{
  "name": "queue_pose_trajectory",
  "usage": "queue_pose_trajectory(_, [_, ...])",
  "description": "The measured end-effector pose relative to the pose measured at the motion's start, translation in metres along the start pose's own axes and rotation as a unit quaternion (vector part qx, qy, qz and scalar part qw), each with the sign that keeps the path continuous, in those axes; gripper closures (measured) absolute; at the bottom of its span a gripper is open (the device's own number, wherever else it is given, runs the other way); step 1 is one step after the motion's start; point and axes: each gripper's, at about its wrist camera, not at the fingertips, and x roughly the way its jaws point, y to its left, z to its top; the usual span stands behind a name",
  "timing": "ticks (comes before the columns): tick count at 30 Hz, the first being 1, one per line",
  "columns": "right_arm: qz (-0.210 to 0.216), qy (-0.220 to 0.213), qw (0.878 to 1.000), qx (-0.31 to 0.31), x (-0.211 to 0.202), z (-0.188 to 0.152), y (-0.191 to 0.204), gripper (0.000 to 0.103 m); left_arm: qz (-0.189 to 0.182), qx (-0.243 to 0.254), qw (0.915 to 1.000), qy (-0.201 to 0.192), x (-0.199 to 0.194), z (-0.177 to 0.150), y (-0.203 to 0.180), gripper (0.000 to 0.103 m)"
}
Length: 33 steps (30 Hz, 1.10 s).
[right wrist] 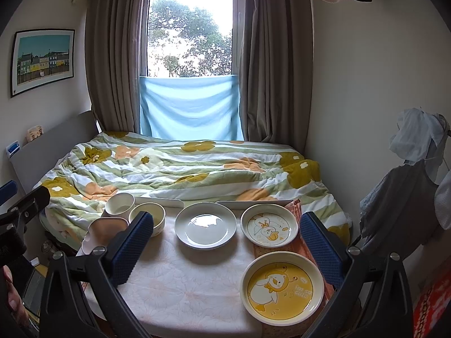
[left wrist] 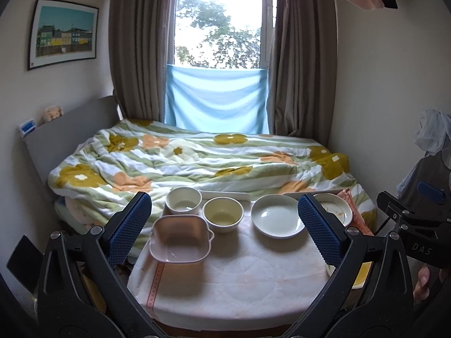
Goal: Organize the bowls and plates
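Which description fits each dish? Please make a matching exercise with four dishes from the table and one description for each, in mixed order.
Dishes:
1. square dish
2. plain white plate
3. yellow duck plate
4. white cup

Descriptions:
a. nearest the right gripper, yellow inside
b. far left corner, beside the bed
c. pink, with small handles
d. middle of the table, no picture

Pairs: 1-c, 2-d, 3-a, 4-b

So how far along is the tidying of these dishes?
Barely begun, by the look of it. Nothing is stacked: the pink square dish, two round bowls, the plain plate and two duck plates all sit singly on the table. Nothing is in hand; the left gripper and right gripper are both open. All the grouping remains.
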Motion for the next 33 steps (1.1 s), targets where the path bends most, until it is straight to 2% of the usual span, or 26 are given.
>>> queue_pose_trajectory(33, [0.001,0.002,1.000,0.003,0.0058,-0.0040,-0.0019,0.000,-0.011,0.012,0.9999,-0.005,-0.0045,-0.0003,0.0027,0.000])
